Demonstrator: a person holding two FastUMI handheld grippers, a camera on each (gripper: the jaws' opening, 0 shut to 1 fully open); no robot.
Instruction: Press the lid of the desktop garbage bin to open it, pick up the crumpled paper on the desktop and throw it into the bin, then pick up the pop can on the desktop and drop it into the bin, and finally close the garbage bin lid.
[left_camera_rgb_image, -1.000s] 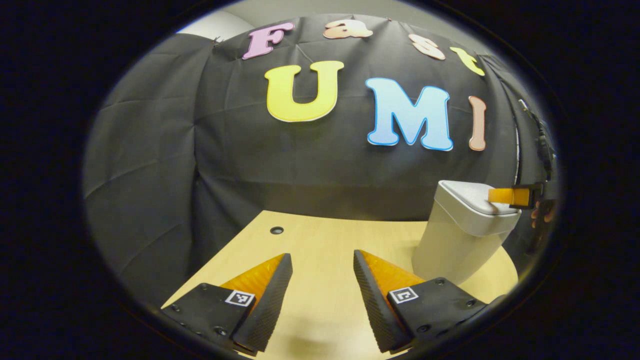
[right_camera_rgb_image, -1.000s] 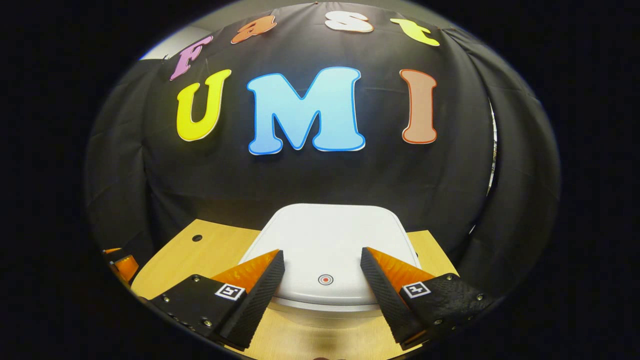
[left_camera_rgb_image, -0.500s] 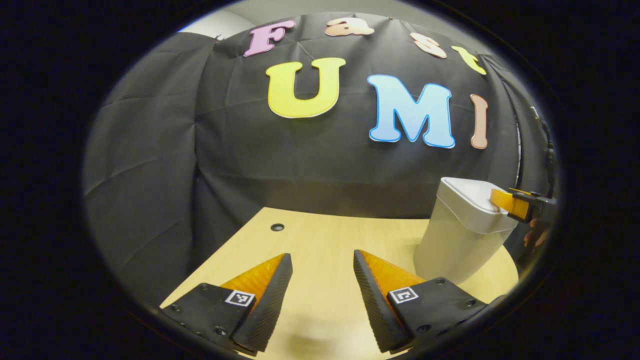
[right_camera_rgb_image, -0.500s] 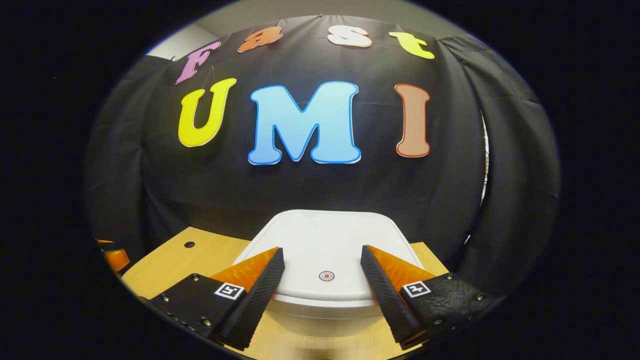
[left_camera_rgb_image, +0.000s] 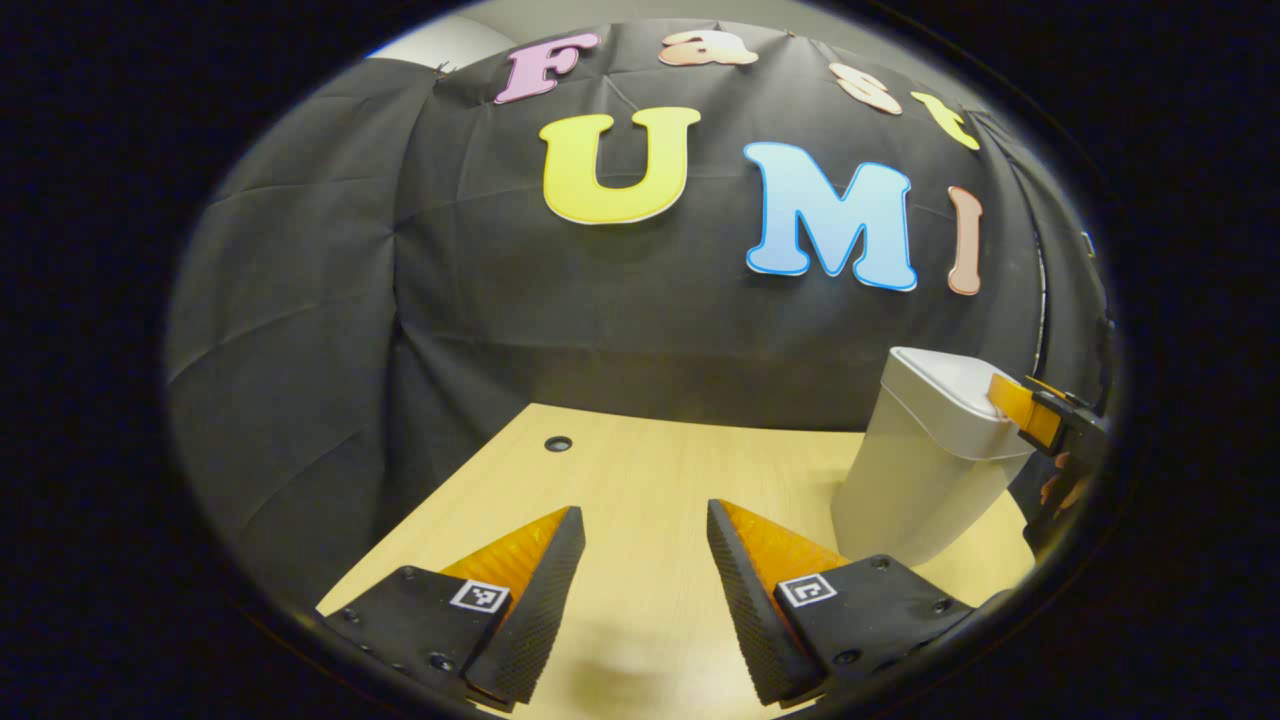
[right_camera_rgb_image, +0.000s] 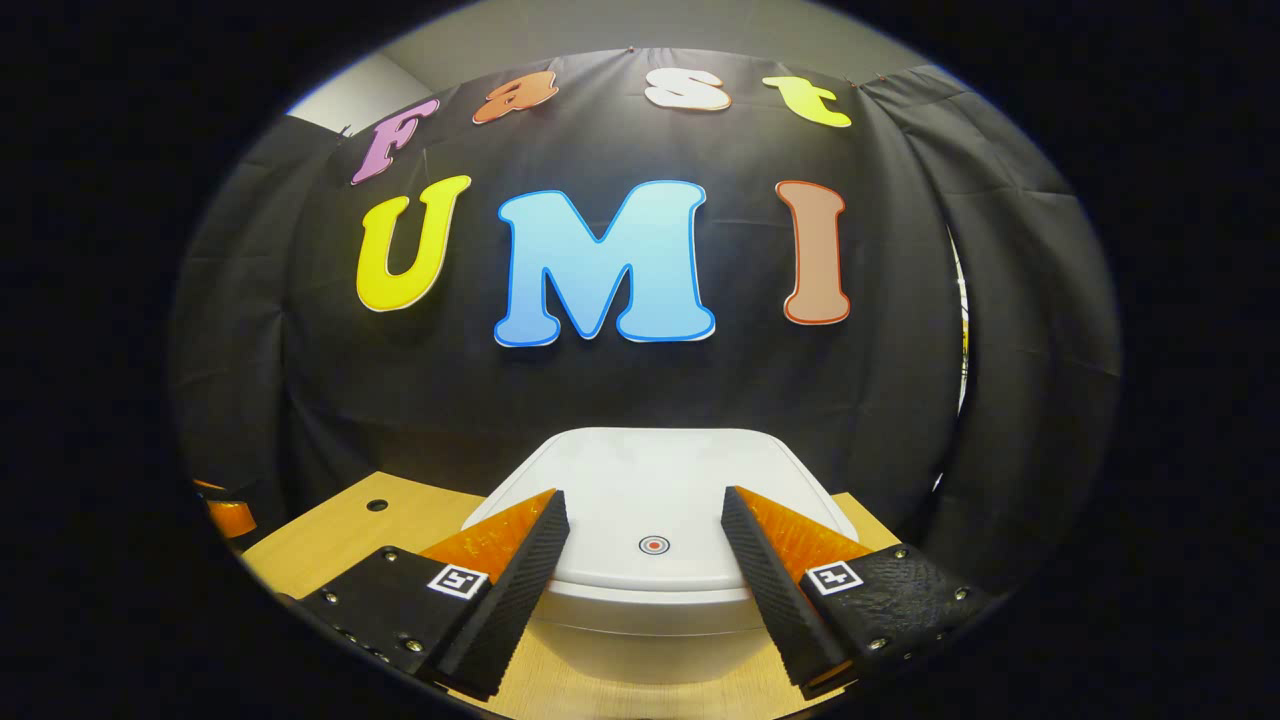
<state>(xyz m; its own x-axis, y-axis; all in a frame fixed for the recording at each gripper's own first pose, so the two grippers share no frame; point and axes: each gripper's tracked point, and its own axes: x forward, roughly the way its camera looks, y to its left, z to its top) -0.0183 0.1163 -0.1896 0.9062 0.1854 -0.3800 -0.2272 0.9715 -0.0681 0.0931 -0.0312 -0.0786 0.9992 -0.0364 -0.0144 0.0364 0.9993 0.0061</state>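
Hovering over the garbage bin (right_camera_rgb_image: 650, 600), your right gripper (right_camera_rgb_image: 645, 530) has its fingers spread wide and holding nothing, straddling the closed lid (right_camera_rgb_image: 650, 480) with the small round target mark (right_camera_rgb_image: 653, 545) sitting between the tips. In the left gripper view the bin stands at about 3 o'clock on the wooden desktop (left_camera_rgb_image: 640, 480), with your right gripper's fingertip (left_camera_rgb_image: 1015, 405) at the lid's near edge. Your left gripper (left_camera_rgb_image: 640, 560) waits low over bare desktop at 6 o'clock, fingers also wide apart and empty.

I cannot see the crumpled paper or the pop can in either view, so you will have to look for them once the lid is up.

The likely trouble is in the press. With the fingers this far apart, pushing straight down may put both tips either side of the mark and miss the latch, or land on the rim. An off-centre push could tilt or slide the light bin across the desktop. Narrow the fingers or lead with one tip onto the mark.
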